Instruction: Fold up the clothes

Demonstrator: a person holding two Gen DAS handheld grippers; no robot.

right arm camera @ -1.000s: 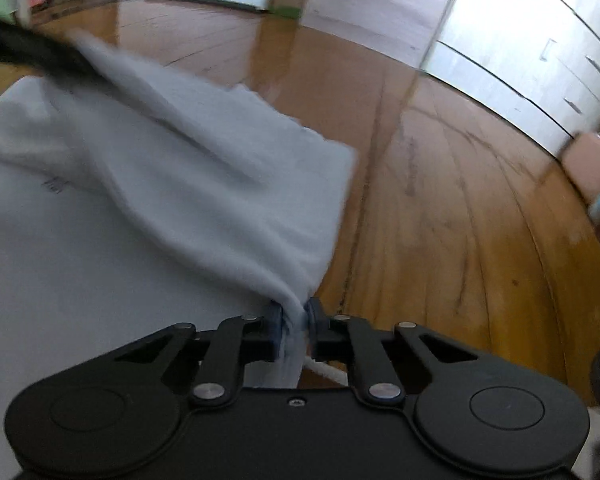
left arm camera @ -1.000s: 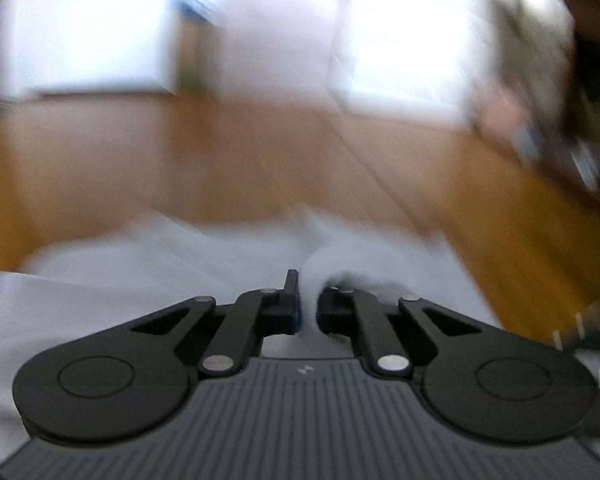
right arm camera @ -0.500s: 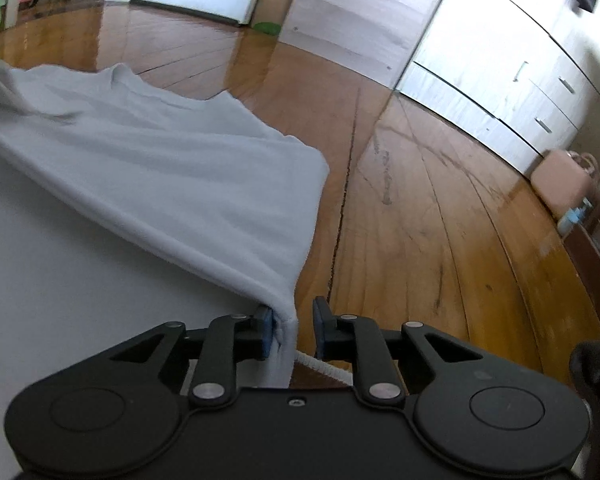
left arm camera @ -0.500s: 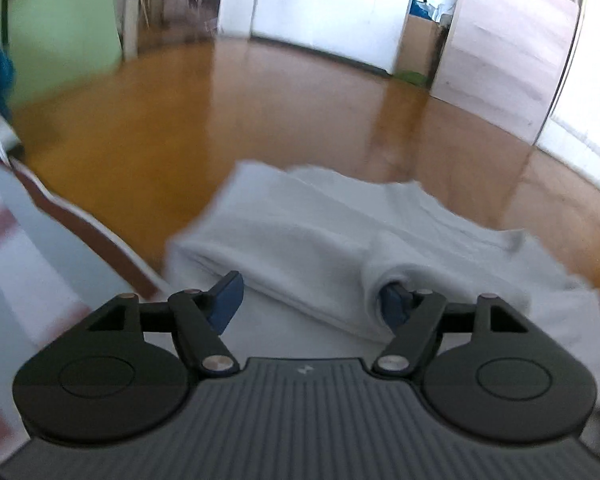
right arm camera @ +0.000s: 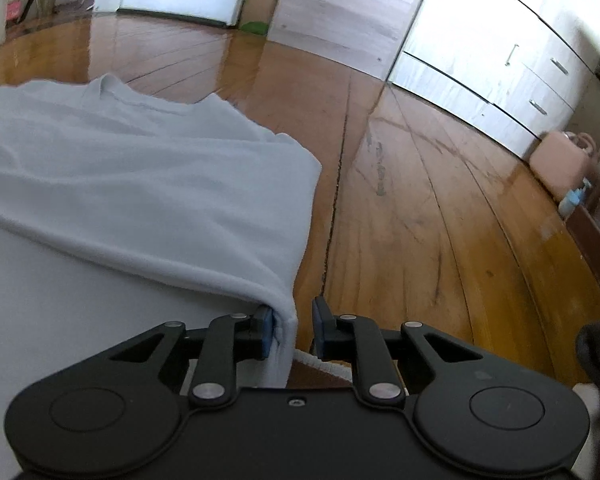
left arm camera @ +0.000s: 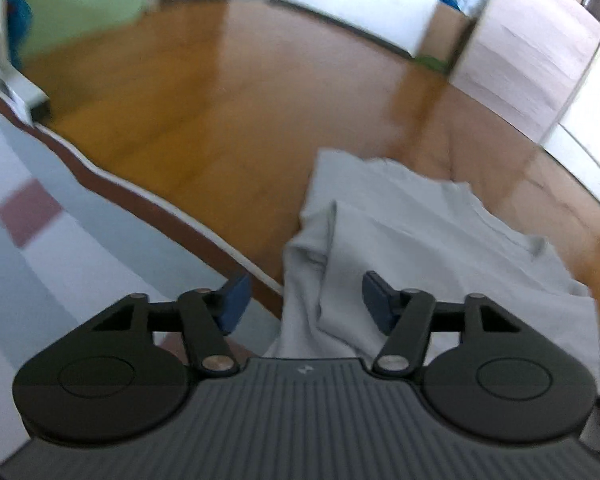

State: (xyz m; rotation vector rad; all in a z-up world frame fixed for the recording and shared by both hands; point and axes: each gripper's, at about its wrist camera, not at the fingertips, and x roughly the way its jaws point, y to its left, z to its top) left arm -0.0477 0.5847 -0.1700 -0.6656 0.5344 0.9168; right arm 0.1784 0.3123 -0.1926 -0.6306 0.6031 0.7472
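Grippers (left arm camera: 304,300) (right arm camera: 292,328) both stand apart with jaws just widened, since we let the folded shirt (right arm camera: 148,184) settle on the floor (right arm camera: 420,200).

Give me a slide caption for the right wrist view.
Right gripper open beside the folded edge of a pale shirt on a wooden floor, its jaws having just been opening.
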